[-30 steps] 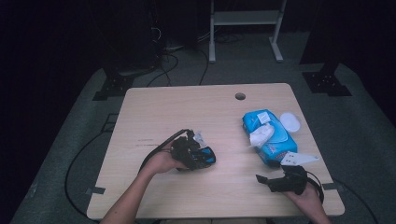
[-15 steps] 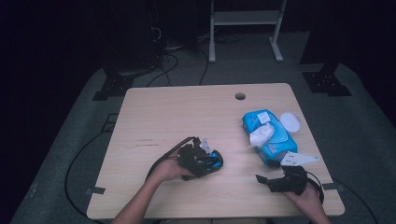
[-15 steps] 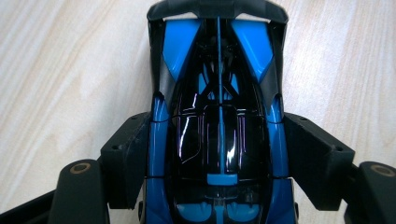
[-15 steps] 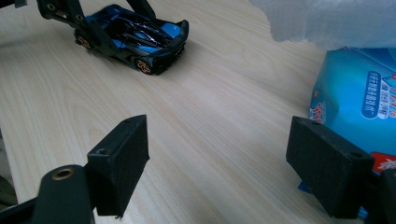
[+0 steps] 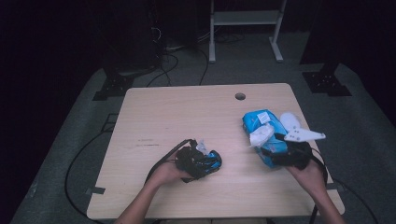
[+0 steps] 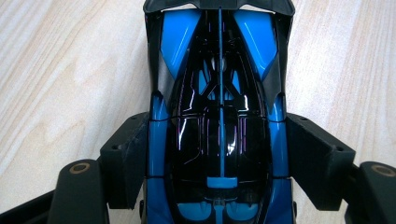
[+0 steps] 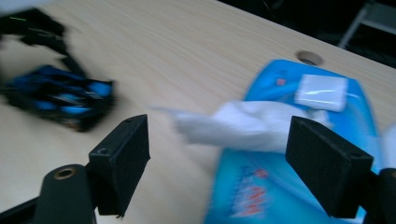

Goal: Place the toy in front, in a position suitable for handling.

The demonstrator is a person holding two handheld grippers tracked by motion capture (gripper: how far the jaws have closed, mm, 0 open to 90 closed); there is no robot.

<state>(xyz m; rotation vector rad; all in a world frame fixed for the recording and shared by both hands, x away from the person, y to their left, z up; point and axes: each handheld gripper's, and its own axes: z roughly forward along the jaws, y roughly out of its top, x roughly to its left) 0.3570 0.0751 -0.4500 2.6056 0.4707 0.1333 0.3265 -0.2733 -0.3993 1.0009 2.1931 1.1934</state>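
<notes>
A blue and black toy car lies on the wooden table, and my left gripper is shut on its sides. From above, the car sits left of centre near the front, with the left gripper behind it. A blue pack of wet wipes lies at the right, a white wipe sticking out of its top. My right gripper hovers at the pack's near end. Its jaws stand wide open, with the wipe and pack just ahead of the right gripper.
A small white oval thing lies against the pack's right side. A round cable hole is near the table's far edge. A black cable trails from the left gripper off the front. A white stand is on the floor beyond.
My right gripper has moved from the table's front right edge forward to the wipes pack. My left gripper has slid the toy car slightly to the right.
</notes>
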